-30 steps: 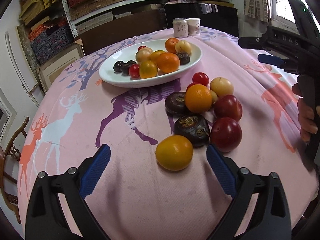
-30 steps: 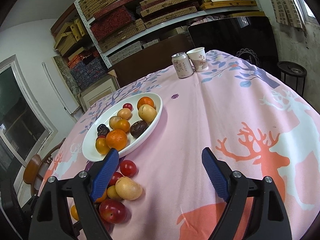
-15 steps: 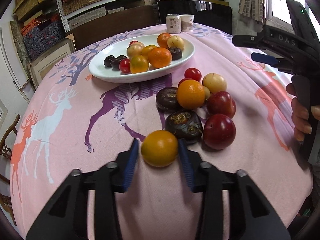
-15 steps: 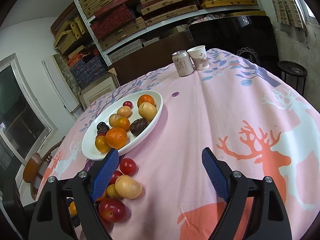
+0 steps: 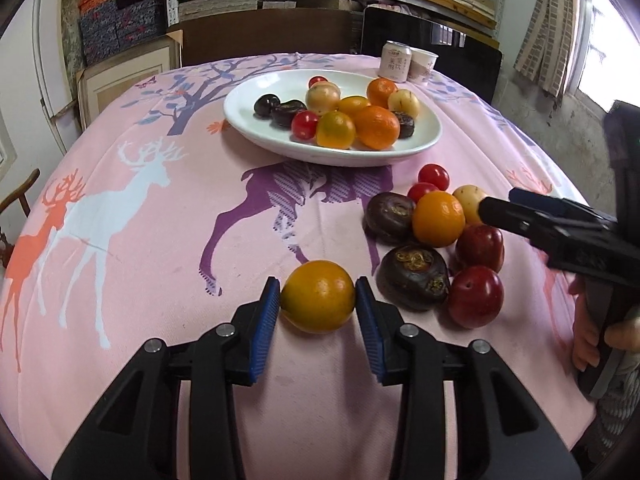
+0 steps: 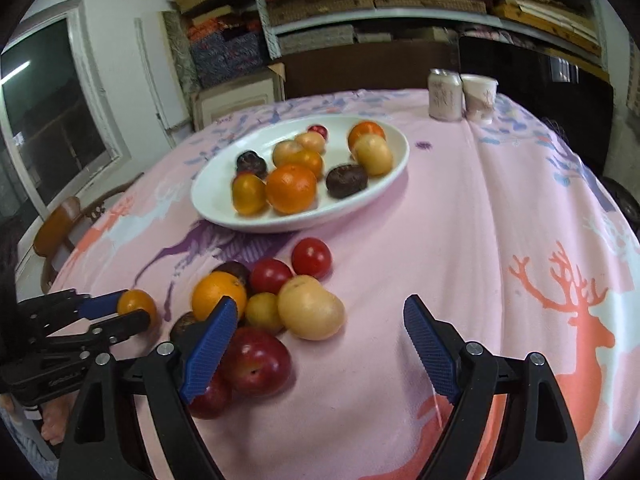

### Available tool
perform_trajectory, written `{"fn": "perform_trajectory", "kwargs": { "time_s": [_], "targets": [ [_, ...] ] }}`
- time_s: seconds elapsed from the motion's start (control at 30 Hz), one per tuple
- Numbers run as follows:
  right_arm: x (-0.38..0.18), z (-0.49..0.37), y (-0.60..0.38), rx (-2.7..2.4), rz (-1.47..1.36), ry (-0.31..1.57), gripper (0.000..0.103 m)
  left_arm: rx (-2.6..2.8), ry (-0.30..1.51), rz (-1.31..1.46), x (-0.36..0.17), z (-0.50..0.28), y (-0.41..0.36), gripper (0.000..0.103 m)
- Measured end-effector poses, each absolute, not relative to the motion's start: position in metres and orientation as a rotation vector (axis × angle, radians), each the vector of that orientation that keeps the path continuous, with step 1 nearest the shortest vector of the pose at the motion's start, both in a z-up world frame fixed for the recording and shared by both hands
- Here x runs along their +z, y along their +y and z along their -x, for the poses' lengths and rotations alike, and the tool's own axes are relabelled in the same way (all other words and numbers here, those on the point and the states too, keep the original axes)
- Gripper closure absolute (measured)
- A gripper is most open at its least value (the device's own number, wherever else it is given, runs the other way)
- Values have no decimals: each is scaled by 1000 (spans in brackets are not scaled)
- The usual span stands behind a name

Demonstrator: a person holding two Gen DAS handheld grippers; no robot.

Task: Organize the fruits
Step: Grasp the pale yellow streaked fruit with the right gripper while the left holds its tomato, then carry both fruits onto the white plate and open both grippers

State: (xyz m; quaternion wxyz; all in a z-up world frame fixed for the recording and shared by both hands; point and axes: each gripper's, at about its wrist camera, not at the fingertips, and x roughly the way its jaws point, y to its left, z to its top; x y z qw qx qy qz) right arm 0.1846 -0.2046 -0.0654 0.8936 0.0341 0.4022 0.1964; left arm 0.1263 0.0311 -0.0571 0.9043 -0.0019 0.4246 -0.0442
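My left tool (image 5: 317, 307) grips 1 orange (image 5: 318, 301); right tool (image 6: 316, 346) gapes empty. Plate (image 5: 256, 128) ahead holds maybe 11 fruits; 9 loose ones remain.

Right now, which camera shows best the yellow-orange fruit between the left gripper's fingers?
The left wrist view: the yellow-orange fruit sits large and sharp, both blue pads pressing its sides. The right wrist view shows it small, far left, partly hidden by a finger.
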Motion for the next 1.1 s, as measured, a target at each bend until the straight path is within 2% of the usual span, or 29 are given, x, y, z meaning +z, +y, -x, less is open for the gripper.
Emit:
{"fn": "perform_trajectory", "kwargs": {
  "time_s": [0.07, 0.2, 0.33, 0.43, 0.5, 0.63, 0.7, 0.77, 1.1],
  "targets": [
    [-70, -194, -224, 344, -158, 860, 17, -94, 879, 0, -58, -127, 31, 65],
    [-64, -189, -240, 265, -197, 799, 17, -94, 881, 2, -58, -126, 29, 65],
    [-67, -186, -219, 323, -108, 814, 18, -96, 881, -1, -58, -125, 28, 65],
    [-70, -193, -216, 348, -117, 837, 26, -96, 885, -9, -59, -126, 26, 65],
    [-66, -199, -220, 337, -137, 819, 36, -95, 885, -17, -59, -125, 25, 65],
    [-59, -212, -223, 323, -147, 806, 37, -97, 885, -19, -59, -125, 24, 64],
    [-66, -223, -218, 321, -124, 849, 55, -98, 886, -16, -59, -125, 24, 64],
    [-73, -225, -211, 374, -129, 892, 62, -99, 887, -15, -59, -125, 25, 64],
    [-68, -206, -213, 386, -128, 835, 65, -119, 882, 4, -58, -126, 26, 64]
  ]
}}
